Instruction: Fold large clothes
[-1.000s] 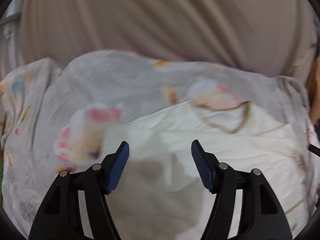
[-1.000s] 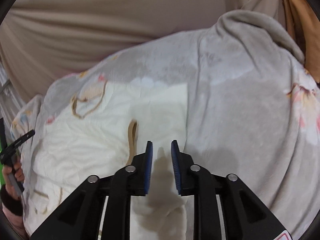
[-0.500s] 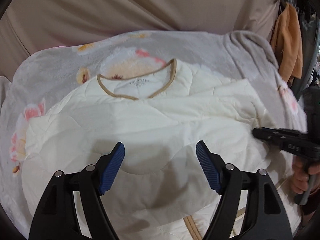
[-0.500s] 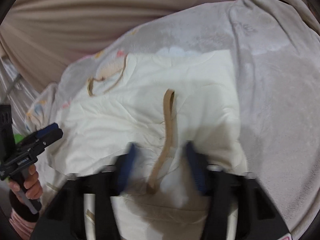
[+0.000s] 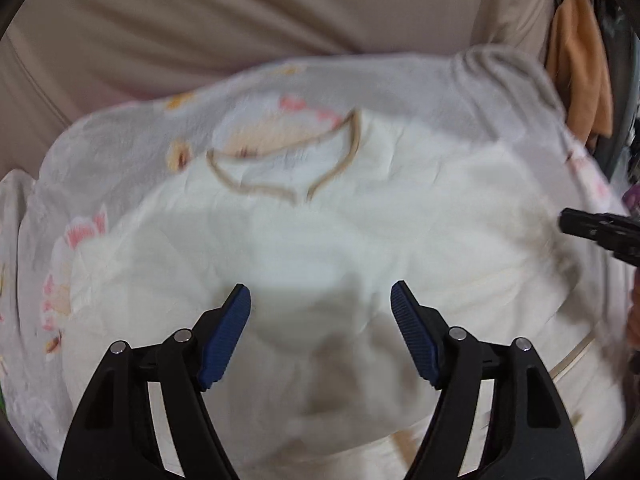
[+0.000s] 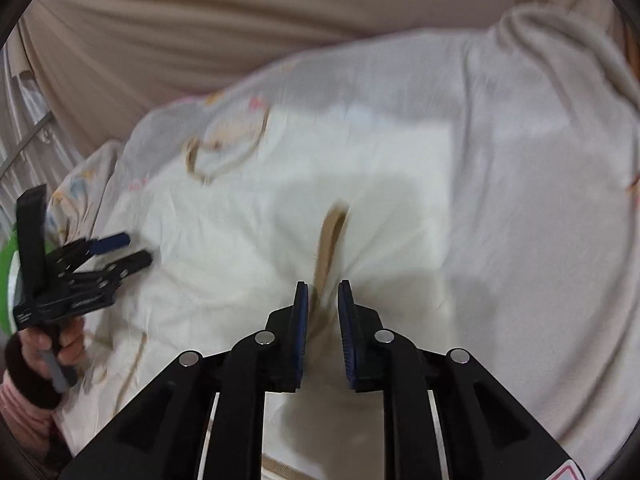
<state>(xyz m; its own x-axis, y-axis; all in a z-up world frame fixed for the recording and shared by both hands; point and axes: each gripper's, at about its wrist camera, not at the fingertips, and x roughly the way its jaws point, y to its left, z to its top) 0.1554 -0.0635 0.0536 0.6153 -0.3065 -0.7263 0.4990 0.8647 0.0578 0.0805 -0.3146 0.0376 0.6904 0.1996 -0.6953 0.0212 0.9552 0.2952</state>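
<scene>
A cream quilted garment with a tan-trimmed neckline lies spread on a floral grey blanket. My left gripper hovers over its middle, open wide, nothing between the pads. In the right wrist view the same left gripper shows at the left, held by a hand. My right gripper is low on the garment; its jaws are opening, with a puckered fold and the tan cuff strip pinched between them. The right gripper's tip enters the left wrist view at the right edge.
Beige draped fabric rises behind the blanket. An orange cloth hangs at the far right. A green object shows at the left edge of the right wrist view.
The left gripper swung over the garment's middle, then held still, jaws wide. The right gripper's jaws stand much narrower than half a second ago, now around the cuff fold.
</scene>
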